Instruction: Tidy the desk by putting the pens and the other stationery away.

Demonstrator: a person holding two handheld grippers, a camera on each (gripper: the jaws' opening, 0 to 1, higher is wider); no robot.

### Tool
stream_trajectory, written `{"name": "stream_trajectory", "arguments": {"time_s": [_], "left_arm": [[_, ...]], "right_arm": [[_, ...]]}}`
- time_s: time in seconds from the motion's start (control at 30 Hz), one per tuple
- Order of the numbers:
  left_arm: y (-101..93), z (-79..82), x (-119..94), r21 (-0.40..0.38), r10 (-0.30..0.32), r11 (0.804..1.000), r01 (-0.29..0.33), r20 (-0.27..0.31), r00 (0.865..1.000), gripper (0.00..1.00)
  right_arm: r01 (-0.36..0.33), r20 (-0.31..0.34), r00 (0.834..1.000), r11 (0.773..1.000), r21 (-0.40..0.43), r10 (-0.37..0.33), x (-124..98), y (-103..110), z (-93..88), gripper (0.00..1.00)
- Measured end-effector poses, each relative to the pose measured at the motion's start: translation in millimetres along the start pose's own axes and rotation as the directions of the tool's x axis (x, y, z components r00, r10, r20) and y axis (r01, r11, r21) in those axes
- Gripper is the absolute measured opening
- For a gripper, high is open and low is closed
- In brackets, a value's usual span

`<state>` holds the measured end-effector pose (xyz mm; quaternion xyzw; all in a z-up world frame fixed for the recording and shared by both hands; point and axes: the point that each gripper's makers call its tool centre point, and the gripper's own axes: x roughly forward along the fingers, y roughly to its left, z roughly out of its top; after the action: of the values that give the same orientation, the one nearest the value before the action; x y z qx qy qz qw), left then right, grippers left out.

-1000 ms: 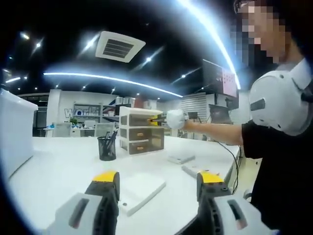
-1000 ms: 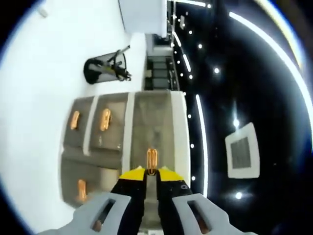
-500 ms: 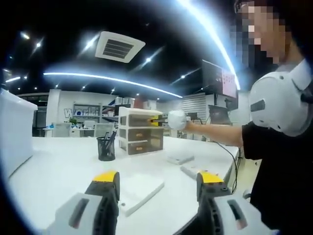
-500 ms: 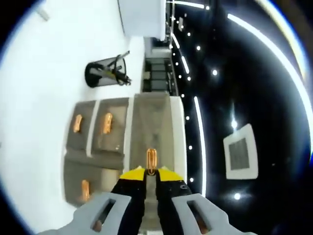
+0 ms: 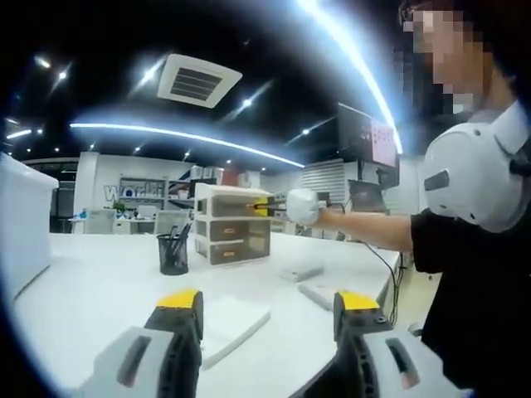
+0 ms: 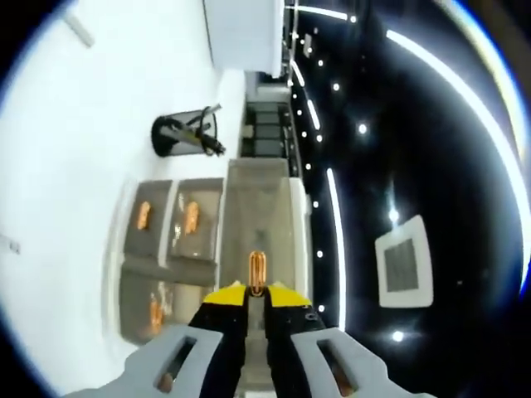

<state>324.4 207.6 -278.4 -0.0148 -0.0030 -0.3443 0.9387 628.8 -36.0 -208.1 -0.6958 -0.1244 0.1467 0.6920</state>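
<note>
A small translucent drawer unit [image 5: 231,236] with orange handles stands far across the white desk [image 5: 99,290]. My right gripper [image 6: 256,290] is shut on the orange handle [image 6: 257,269] of its top drawer [image 6: 255,207], which is drawn partway out toward me. From the left gripper view, that right gripper [image 5: 270,205] shows at the unit's top right, held by a gloved hand. A black mesh pen holder [image 5: 172,253] [image 6: 184,134] with pens stands beside the unit. My left gripper [image 5: 270,303] is open and hovers above a white pad [image 5: 228,319].
A flat white box [image 5: 300,272] and another white item [image 5: 319,292] lie near the desk's right edge. A tall white container [image 5: 25,224] [image 6: 245,33] stands at the left. The person's body [image 5: 473,249] is at the right.
The right gripper has drawn back from the unit with the handle, sliding the top drawer farther out. The left gripper view has shifted a little; its jaws stay open.
</note>
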Motion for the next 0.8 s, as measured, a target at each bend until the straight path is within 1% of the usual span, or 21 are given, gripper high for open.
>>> {"name": "stream_trajectory", "arguments": {"time_s": [0.3, 0.8], "left_arm": [[-5.1, 1.2, 0, 0.002, -0.013, 1.000, 0.013, 0.003, 1.000, 0.63], [-9.8, 5.6, 4, 0.007, -0.030, 1.000, 0.030, -0.001, 1.000, 0.63]], "right_arm": [[0.012, 0.013, 1.000, 1.000, -0.005, -0.012, -14, 0, 6.2, 0.05], [0.026, 0.029, 0.999, 1.000, -0.010, -0.025, -23, 0, 11.4, 0.05]]}}
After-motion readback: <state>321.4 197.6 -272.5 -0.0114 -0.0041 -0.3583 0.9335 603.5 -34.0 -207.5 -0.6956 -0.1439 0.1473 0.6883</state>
